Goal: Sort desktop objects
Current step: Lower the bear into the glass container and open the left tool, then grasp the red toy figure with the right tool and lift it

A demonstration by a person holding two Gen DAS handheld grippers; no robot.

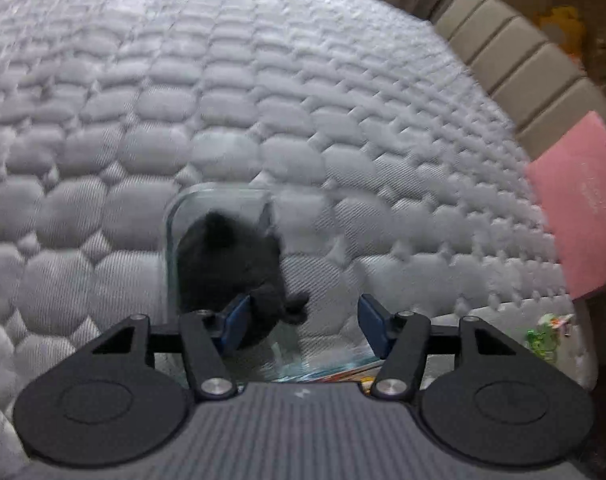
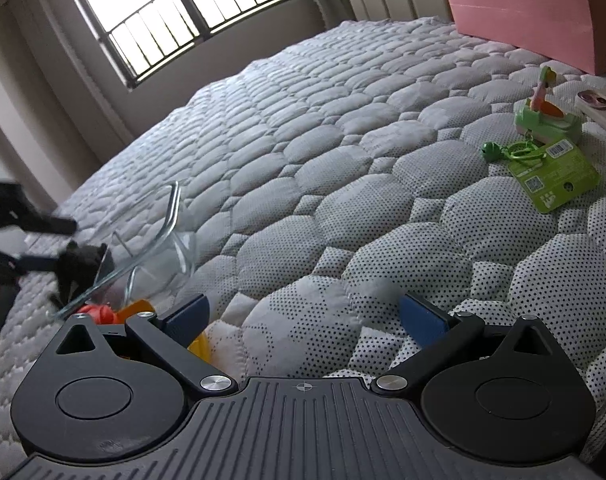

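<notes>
The work area is a bed with a grey quilted mattress, not a desk; a barred window lights it from the far wall, and a padded beige headboard borders one side. A pink box stands at the mattress edge.

A clear glass container rests on the mattress and apparently serves as the collection bin: colourful items already show through its wall. A black plush toy lies over the container's rim, partly inside.

The left gripper hovers directly at the toy, jaws spread wide with nothing clamped, which suggests a release into the bin.

The right gripper is likewise spread and empty, aimed at bare mattress. A green toy and a green tagged keychain lie well apart from the container, probably unsorted.
</notes>
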